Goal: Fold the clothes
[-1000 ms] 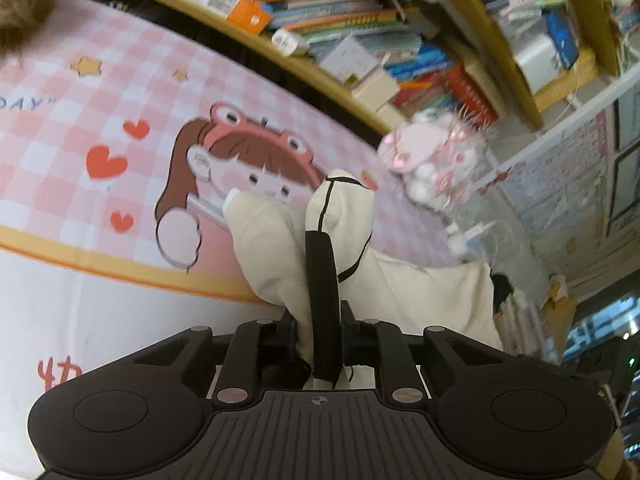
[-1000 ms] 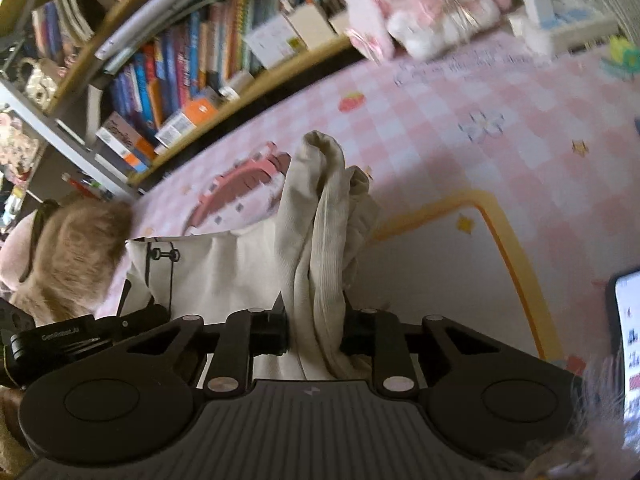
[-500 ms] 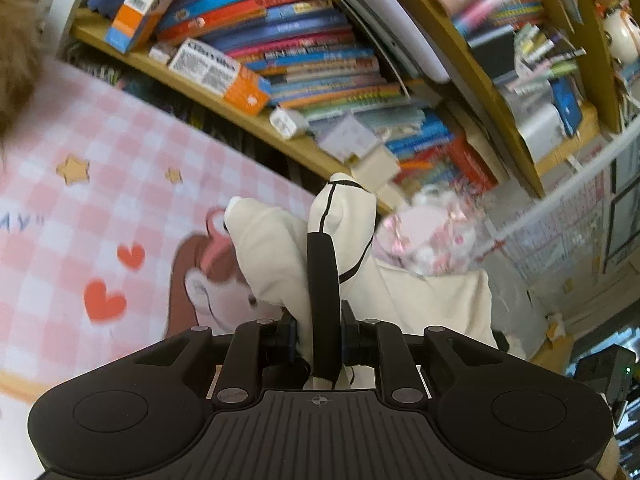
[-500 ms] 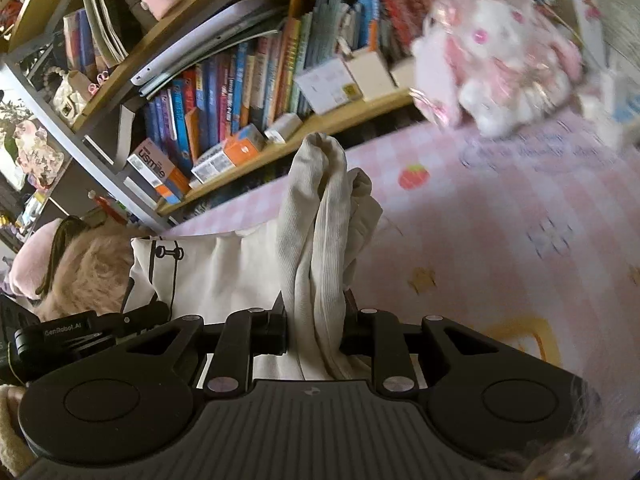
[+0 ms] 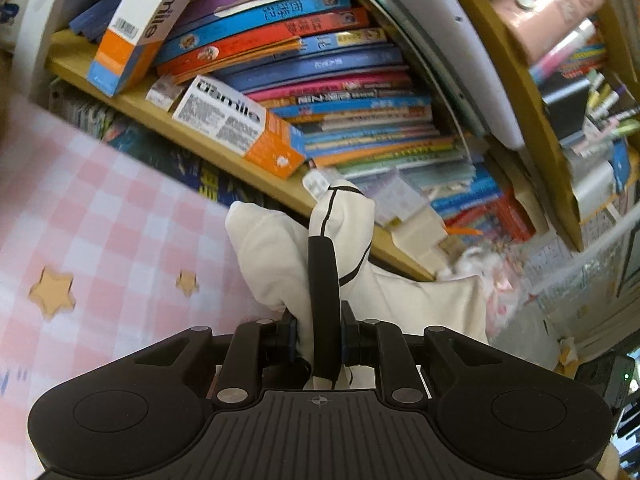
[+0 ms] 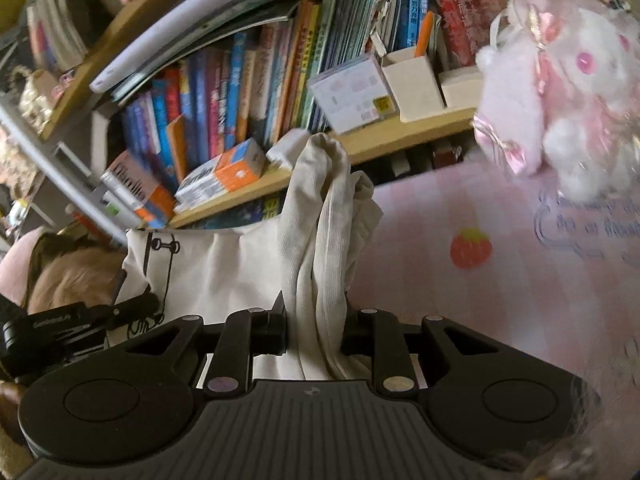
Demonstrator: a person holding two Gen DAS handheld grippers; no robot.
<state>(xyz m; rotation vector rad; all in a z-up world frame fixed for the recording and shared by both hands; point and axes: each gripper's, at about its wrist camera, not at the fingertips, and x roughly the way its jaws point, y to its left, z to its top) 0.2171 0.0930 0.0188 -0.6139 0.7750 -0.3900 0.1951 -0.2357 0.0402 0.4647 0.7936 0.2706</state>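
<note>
A cream garment with thin black line print [image 5: 276, 264] is held up off the pink checked bed cover [image 5: 100, 216]. My left gripper [image 5: 320, 280] is shut on one bunched end of it. My right gripper [image 6: 316, 280] is shut on another bunched, ribbed end of the garment [image 6: 320, 216]. The cloth hangs stretched between the two grippers; its black-line print shows in the right wrist view [image 6: 160, 256]. The left gripper's body [image 6: 76, 320] shows at the lower left of the right wrist view. The fingertips are hidden in the fabric.
A wooden bookshelf [image 5: 224, 160] packed with books and boxes runs along the far edge of the bed. A pink and white plush toy [image 6: 560, 92] sits at the right. A brown furry object [image 6: 72, 276] lies at the left.
Both grippers have lifted and tilted upward with the garment. The bed cover has dropped out of most of the view and the bookshelf now fills it.
</note>
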